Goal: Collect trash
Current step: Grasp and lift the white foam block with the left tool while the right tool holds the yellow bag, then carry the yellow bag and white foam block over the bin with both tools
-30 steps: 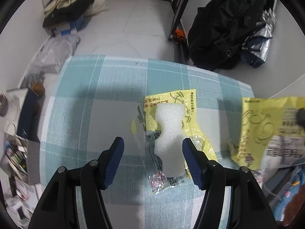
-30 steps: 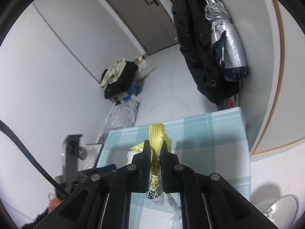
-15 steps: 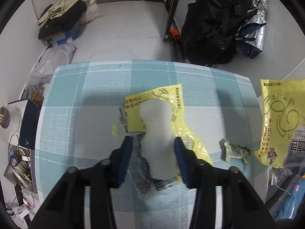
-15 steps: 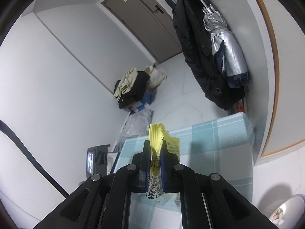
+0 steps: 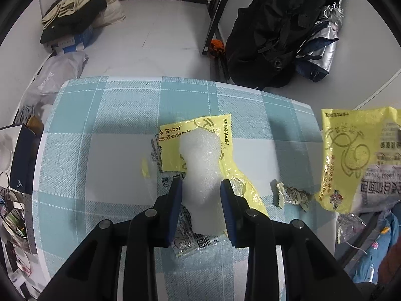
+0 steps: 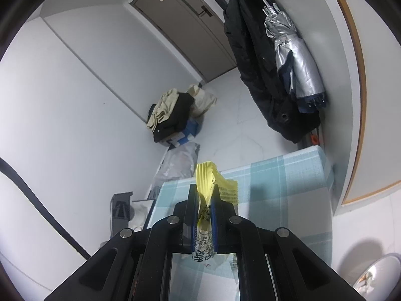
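Note:
A white foam piece (image 5: 201, 165) lies on a yellow wrapper (image 5: 198, 135) and a clear plastic bag (image 5: 193, 243) on the checked tablecloth (image 5: 105, 150). My left gripper (image 5: 200, 188) has its blue pads against both sides of the foam. A small crumpled wrapper (image 5: 290, 197) lies to the right. My right gripper (image 6: 203, 198) is shut on a yellow snack bag (image 6: 205, 183), held above the table's right edge; the bag also shows hanging in the left wrist view (image 5: 361, 155).
Beyond the table's far edge are a black coat (image 5: 273, 32) and silver umbrella (image 5: 323, 40) hanging on a rack, piled clothes (image 5: 72, 17) on the floor, and a grey bag (image 5: 57, 72). Cluttered items (image 5: 15, 175) sit left of the table.
My left gripper's jaws have narrowed from wide open to touching the foam piece. My right gripper has lifted the yellow bag higher and further right.

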Demonstrator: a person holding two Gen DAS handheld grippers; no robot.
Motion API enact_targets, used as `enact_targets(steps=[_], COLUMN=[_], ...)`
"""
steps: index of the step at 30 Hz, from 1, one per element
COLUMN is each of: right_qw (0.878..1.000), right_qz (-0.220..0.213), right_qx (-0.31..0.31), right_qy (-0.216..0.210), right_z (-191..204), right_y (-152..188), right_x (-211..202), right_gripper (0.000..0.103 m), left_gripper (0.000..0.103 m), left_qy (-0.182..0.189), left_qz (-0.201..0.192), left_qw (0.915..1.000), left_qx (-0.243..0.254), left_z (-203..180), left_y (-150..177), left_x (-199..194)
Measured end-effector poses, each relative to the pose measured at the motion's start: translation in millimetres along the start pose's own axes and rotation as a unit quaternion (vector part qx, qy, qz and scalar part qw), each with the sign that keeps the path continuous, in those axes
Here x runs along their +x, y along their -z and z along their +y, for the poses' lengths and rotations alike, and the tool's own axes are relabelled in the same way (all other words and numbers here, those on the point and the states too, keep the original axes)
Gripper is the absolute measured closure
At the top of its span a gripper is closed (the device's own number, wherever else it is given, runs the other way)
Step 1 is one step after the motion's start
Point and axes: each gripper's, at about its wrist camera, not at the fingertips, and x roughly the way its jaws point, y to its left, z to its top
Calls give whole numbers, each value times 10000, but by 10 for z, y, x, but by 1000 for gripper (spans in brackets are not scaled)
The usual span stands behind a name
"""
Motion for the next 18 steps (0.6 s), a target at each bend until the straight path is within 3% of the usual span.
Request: enact_targets(steps=[10, 18], right_qw=[9999, 9998], right_qz=[-44, -80], right_qx=[-72, -16], right_qy=[108, 158], right_z=[57, 187], right_y=[78, 275], right_x=[-62, -290], right_gripper=[95, 95], left_gripper=[78, 78], left_qy=[492, 785], left_qz=[-141, -734], left_qw=[9982, 9932], left_qx=[309, 436], left_z=[0, -72], left_y=[144, 361], left_x=[-261, -779])
